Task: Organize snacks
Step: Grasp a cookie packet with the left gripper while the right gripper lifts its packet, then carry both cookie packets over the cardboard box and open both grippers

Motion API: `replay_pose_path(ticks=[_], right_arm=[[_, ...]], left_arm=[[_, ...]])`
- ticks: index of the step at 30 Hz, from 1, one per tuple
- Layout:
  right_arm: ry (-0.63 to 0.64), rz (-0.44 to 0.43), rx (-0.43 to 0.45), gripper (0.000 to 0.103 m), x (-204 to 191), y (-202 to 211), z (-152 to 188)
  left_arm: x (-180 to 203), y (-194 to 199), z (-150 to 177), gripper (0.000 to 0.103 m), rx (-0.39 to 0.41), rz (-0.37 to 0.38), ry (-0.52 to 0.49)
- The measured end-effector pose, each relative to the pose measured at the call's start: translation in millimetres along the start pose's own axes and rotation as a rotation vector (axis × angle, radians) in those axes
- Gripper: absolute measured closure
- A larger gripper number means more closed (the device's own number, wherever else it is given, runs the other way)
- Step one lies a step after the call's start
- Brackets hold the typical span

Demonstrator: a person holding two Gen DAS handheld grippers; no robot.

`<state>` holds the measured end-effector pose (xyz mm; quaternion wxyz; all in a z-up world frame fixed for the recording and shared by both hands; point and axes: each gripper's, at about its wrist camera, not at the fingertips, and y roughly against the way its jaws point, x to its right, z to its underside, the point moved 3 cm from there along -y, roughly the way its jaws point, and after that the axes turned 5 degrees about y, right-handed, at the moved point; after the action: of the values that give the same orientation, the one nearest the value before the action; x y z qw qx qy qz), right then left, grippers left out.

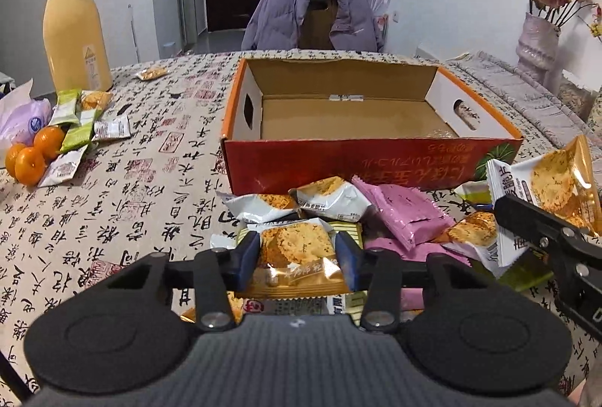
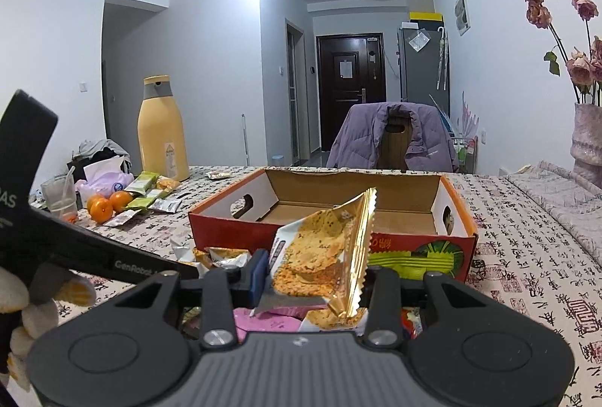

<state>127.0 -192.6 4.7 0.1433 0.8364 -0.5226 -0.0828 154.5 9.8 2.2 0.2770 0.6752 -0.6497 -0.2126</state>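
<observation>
Left gripper [image 1: 297, 256] angled down at the snack pile, jaws closed onto a gold-and-white cracker packet [image 1: 297, 258]; blue pads [image 1: 246, 256] press both its side edges, packet still lying on the heap. Right gripper [image 2: 316, 279] sits closer to level, to the right of the left one, clamped on a second cracker packet [image 2: 323, 252] held clear of the pile, gold crimped edge sticking up between the jaws; in the left wrist view that same packet [image 1: 545, 181] shows at far right, with the black right-gripper body below it. Person's gloved hand [image 2: 41, 298] visible at lower left of the right wrist view, under the left gripper's body, which reads "GenRobot". Just ahead of both grippers: open cardboard box [image 1: 376, 158], red front with upside-down Chinese print I can't read, inside looks empty. Between the left gripper and the box: more white cracker packets [image 1: 331, 198] and pink packets [image 1: 404, 215]. Held right packet has Chinese characters, partly legible only. Far left of the left gripper: oranges [image 1: 32, 158], green packets [image 1: 77, 132], yellow bottle [image 1: 75, 31] with a small triangle-marked label, text too small. Tablecloth [image 1: 131, 200] covered in black calligraphy and red seal stamps.
</observation>
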Motion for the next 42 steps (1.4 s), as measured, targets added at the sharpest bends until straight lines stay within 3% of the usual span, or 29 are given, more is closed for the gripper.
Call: replay_pose_path(ticks=[15, 24, 33, 42], right_arm=[[0.005, 0.0, 0.041, 0.065, 9.3, 13.1, -24.6], [0.059, 0.031, 0.059, 0.065, 22.1, 9.6, -60.5], [0.055, 0.063, -0.013, 0.065, 50.8, -29.9, -108.2], [0.039, 0.069, -0.184, 0.065, 74.8, -97.6, -125.7]], left_arm=[[3.8, 36.1, -15.9, 0.059, 0.114, 0.025, -0.02], [14.9, 51.8, -50.2, 0.059, 0.206, 0.046, -0.033], [32.9, 35.7, -105.5, 0.059, 0.235, 0.042, -0.033], [40.2, -13.7, -143.2, 0.059, 0.188, -0.032, 0.009]])
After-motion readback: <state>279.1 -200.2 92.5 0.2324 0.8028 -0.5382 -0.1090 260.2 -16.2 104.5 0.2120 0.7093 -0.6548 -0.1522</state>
